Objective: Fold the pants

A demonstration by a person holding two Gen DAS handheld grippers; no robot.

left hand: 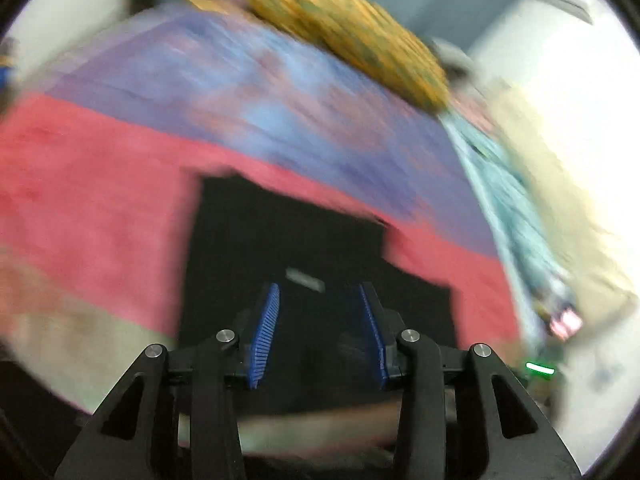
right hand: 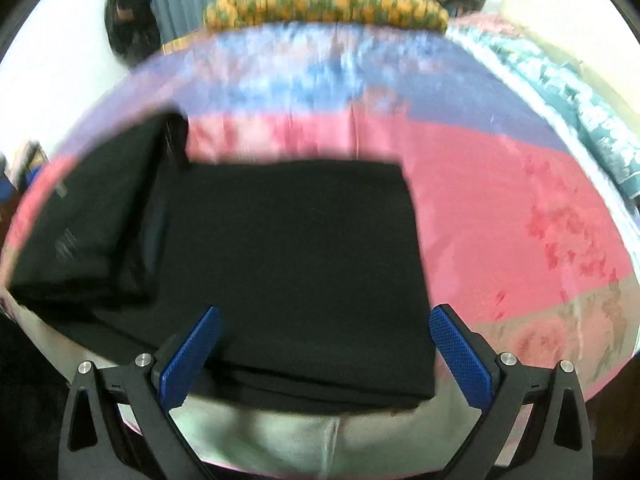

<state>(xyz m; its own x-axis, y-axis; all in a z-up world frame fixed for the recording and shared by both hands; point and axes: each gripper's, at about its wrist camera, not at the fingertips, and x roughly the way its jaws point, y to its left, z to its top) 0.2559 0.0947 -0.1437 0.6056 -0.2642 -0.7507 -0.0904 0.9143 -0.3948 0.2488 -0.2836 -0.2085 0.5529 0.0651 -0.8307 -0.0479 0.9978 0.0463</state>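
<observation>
Black pants point(right hand: 288, 256) lie folded on a bed with a red and purple sheet point(right hand: 500, 200). A folded section of them rises at the left point(right hand: 92, 216). My right gripper point(right hand: 326, 312) is open and empty, its blue pads on either side of the near edge of the pants. In the blurred left wrist view the pants point(left hand: 288, 240) fill the lower middle, with a small pale tag point(left hand: 306, 278) on them. My left gripper point(left hand: 320, 292) is open and empty just above the black cloth.
An orange patterned pillow point(right hand: 324, 0) lies at the head of the bed, also in the left wrist view point(left hand: 352, 36). A teal and white patterned blanket point(right hand: 576, 108) runs along the right side. White walls surround the bed.
</observation>
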